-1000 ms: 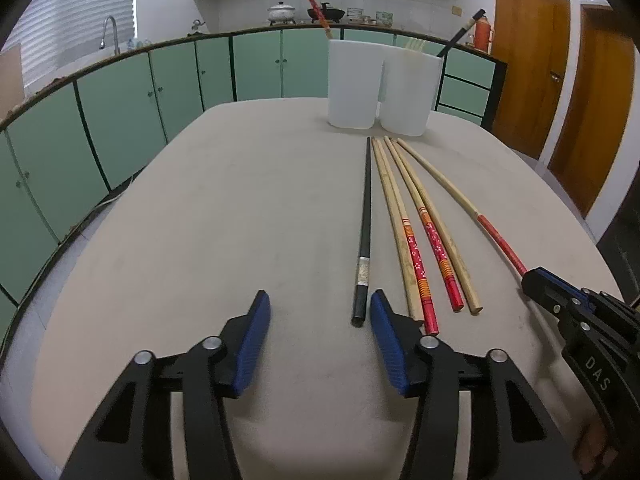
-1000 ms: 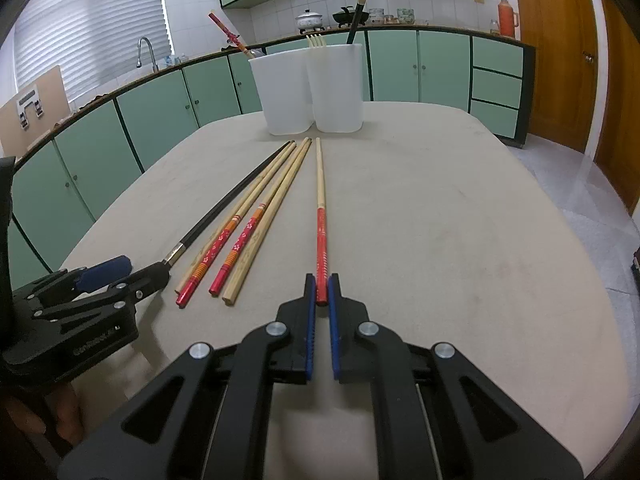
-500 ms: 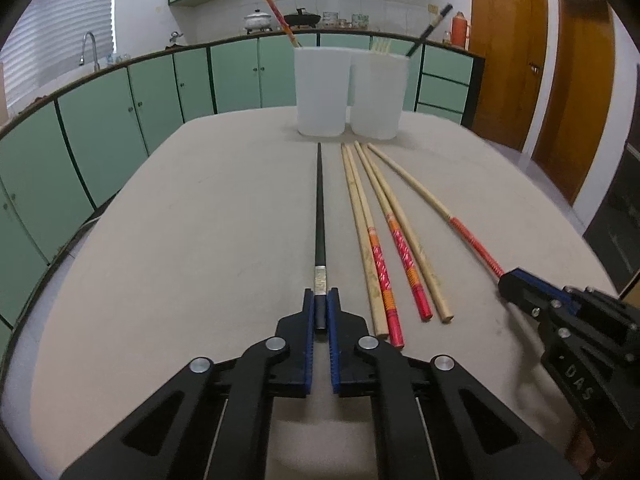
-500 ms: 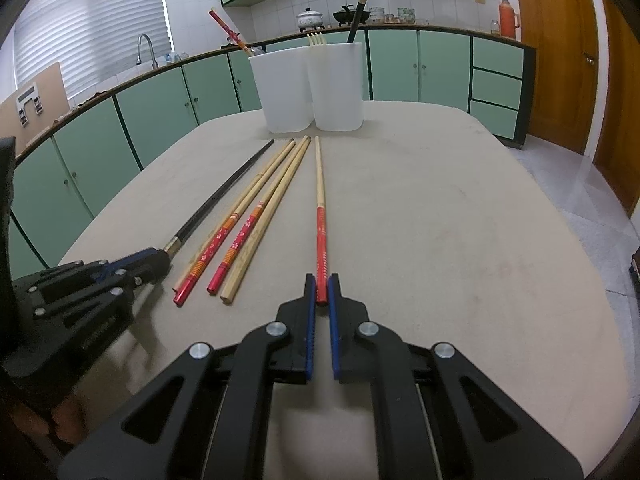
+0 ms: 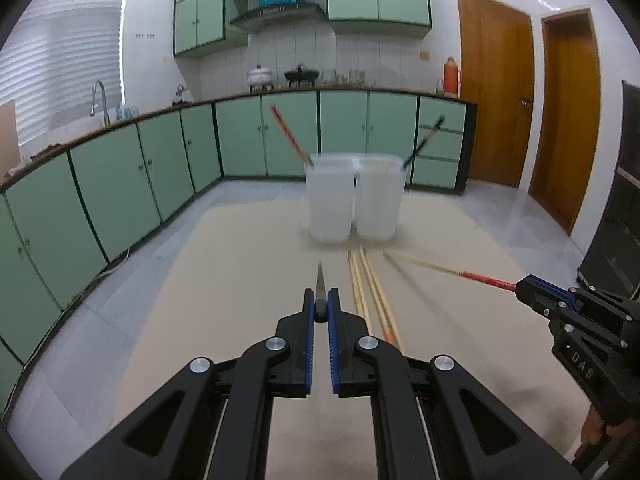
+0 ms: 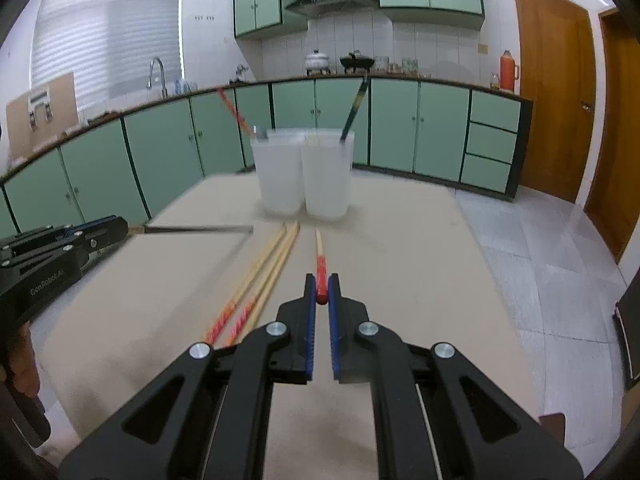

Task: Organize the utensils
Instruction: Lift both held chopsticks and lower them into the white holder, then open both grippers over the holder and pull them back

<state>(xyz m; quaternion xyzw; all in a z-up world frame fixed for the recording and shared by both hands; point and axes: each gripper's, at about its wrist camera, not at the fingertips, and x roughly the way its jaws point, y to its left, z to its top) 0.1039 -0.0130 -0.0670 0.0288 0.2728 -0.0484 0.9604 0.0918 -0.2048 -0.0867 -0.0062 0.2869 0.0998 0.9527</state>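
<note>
My left gripper (image 5: pixel 320 312) is shut on the black chopstick (image 5: pixel 320 280) and holds it lifted above the beige table (image 5: pixel 224 280), pointing at the two white cups (image 5: pixel 331 200). My right gripper (image 6: pixel 321 296) is shut on the red-handled chopstick (image 6: pixel 320 258), also lifted and pointing at the cups (image 6: pixel 326 176). Three bamboo chopsticks (image 5: pixel 370 288) lie side by side on the table between the grippers; they also show in the right wrist view (image 6: pixel 264 276). The left cup holds a red chopstick (image 5: pixel 286 134), the right cup a black one (image 5: pixel 424 140).
The left gripper body (image 6: pixel 52 252) shows at the left in the right wrist view, and the right gripper body (image 5: pixel 576 328) at the right in the left wrist view. Green cabinets (image 5: pixel 120 184) ring the room. Wooden doors (image 5: pixel 496 104) stand at the right.
My left gripper closed on the black chopstick. Both grippers then lifted their chopsticks off the table and tilted up, so the far ends now hang in the air.
</note>
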